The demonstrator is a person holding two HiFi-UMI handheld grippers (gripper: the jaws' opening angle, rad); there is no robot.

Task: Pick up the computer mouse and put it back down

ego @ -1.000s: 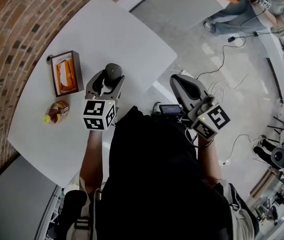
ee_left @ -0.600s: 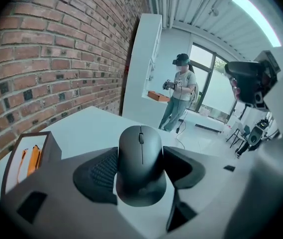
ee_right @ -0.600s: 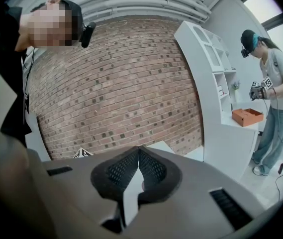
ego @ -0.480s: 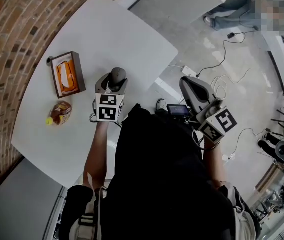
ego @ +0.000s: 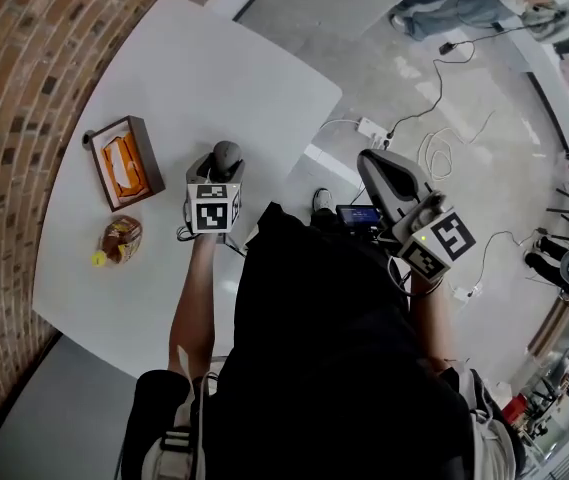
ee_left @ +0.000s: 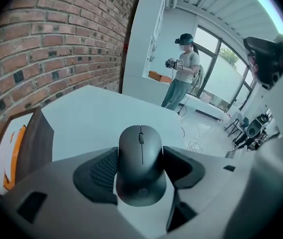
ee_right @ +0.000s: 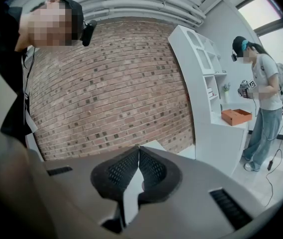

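A dark grey computer mouse [ee_left: 140, 164] is clamped between the jaws of my left gripper [ee_left: 140, 171], its wheel end pointing away from me. In the head view the mouse [ego: 226, 155] pokes out past the left gripper [ego: 220, 168], held over the white table [ego: 204, 78] near its right edge. I cannot tell whether the mouse touches the tabletop. My right gripper [ego: 388, 173] hangs off the table to the right, over the floor; its jaws [ee_right: 139, 153] are shut tip to tip with nothing between them.
A brown box with orange contents [ego: 119, 163] lies on the table's left side, also at the left edge [ee_left: 24, 148] of the left gripper view. A wrapped snack [ego: 119, 238] lies below it. Cables and a power strip [ego: 374, 130] run across the floor. A person [ee_left: 181, 68] stands by a white shelf.
My left gripper has kept hold of the mouse and drifted slightly with the head camera's shift; the marker cube now faces the camera squarely. The right gripper has stayed shut beside the table.
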